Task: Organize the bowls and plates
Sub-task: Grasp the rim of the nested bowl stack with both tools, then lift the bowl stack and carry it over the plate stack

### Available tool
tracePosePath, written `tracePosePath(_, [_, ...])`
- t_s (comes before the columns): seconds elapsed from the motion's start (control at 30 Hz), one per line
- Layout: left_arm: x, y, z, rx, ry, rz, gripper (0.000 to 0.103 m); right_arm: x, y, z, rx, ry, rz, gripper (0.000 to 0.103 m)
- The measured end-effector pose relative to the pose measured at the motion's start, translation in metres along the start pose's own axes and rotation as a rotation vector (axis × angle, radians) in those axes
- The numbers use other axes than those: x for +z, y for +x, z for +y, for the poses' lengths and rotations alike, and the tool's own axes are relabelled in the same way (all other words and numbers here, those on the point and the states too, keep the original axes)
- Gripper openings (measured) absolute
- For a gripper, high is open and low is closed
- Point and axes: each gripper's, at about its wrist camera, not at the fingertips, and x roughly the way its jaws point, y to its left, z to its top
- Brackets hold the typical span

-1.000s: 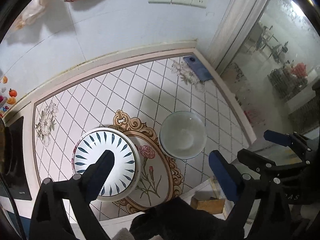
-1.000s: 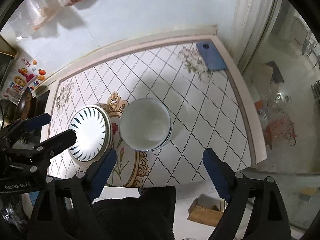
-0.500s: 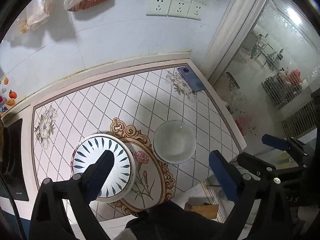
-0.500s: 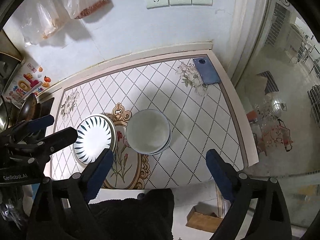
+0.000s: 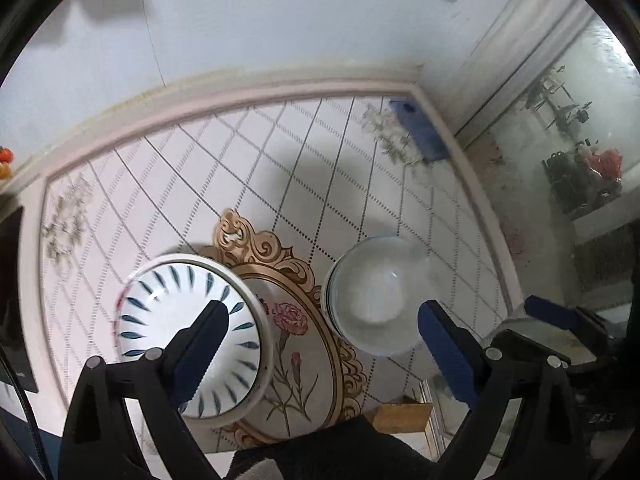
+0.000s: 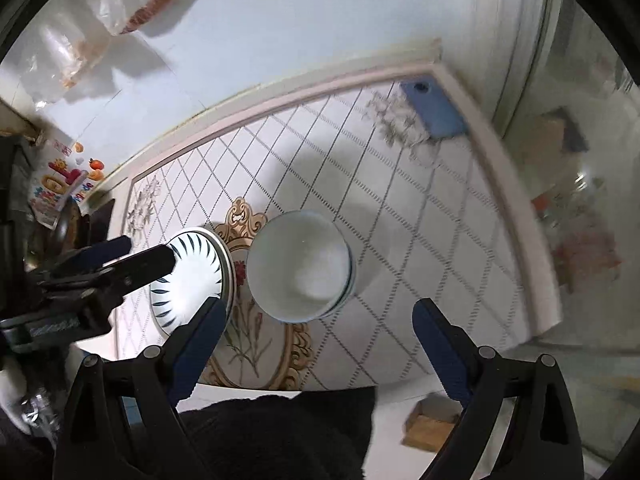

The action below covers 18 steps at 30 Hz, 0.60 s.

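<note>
A stack of plates with a blue leaf pattern (image 5: 188,332) sits on the left of the tiled table (image 5: 280,176); it also shows in the right wrist view (image 6: 192,276). A stack of white bowls (image 5: 376,300) stands to its right, seen again in the right wrist view (image 6: 300,268). My left gripper (image 5: 320,344) is open and empty above the table, its left finger over the plates. My right gripper (image 6: 316,340) is open and empty, hovering near the bowls. The left gripper's fingers (image 6: 136,260) reach in over the plates in the right wrist view.
A blue phone (image 5: 418,130) lies at the table's far right corner, also in the right wrist view (image 6: 434,110). A wall with sockets stands behind the table. Plastic bags (image 6: 80,52) hang on the wall. A glass door is to the right. A cardboard box (image 6: 432,426) sits on the floor.
Both grippers have dropped closer to the table after rising half a second ago; plates and bowls look larger. Plates and bowls have not moved. Both grippers stay open.
</note>
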Motion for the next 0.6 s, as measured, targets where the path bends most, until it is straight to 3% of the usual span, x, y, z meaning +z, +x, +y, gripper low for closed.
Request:
tracePosePath(0.13, [0.009, 0.050, 0.012, -0.034, -0.044, 0.105, 0.097, 0.006, 0.048, -0.031, 0.123, 0.102, 0.022, 0.096])
tracePosePath(0.27, [0.014, 0.093, 0.021, -0.083, -0.096, 0.195, 0.094, 0.009, 0.094, -0.053, 0.174, 0.167, 0.058, 0.096])
tracePosePath(0.4, [0.013, 0.124, 0.021, -0.108, -0.095, 0.241, 0.074, 0.010, 0.143, -0.071, 0.261, 0.222, 0.107, 0.096])
tracePosePath(0.5, [0.011, 0.135, 0.019, -0.133, -0.088, 0.263, 0.070, 0.008, 0.171, -0.076, 0.302, 0.250, 0.137, 0.095])
tracePosePath(0.6, [0.008, 0.145, 0.019, -0.166, -0.089, 0.282, 0.068, 0.006, 0.188, -0.076, 0.322, 0.247, 0.156, 0.084])
